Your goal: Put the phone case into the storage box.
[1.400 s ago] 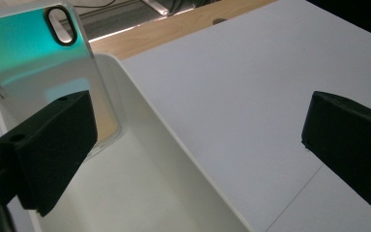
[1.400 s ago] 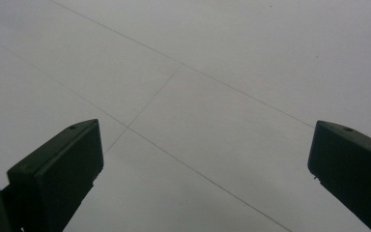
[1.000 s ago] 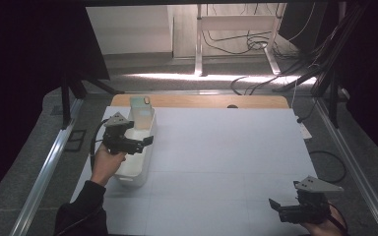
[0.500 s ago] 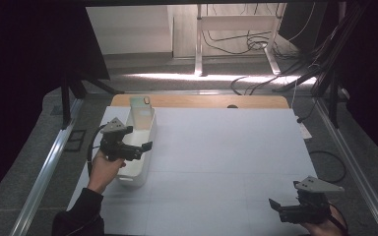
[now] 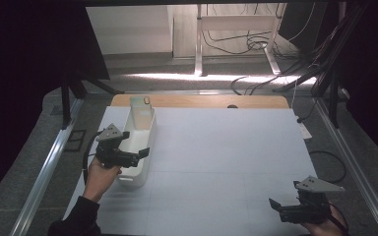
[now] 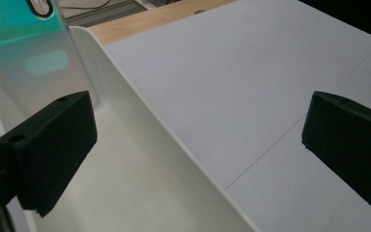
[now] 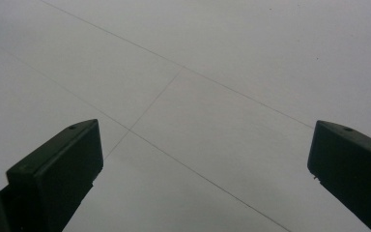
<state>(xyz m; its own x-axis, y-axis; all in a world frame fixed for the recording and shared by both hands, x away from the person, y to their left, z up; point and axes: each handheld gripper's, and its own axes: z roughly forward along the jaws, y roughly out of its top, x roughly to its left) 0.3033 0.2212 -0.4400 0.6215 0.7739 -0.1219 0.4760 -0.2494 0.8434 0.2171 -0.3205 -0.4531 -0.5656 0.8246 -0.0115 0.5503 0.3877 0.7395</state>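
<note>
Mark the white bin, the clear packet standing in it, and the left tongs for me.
white bin (image 5: 139, 173), high view, on its near right wall.
clear packet (image 6: 34, 63), left gripper view, on its flat front face.
left tongs (image 5: 143, 153), high view, midway between the tips, over the bin.

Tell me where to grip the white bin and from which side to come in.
Grip the white bin by its long right wall, coming down from above. The wall is a thin upright edge, and the left gripper already hangs over it with jaws open, one inside the bin, one over the table, so closing there would likely pinch it.
</note>
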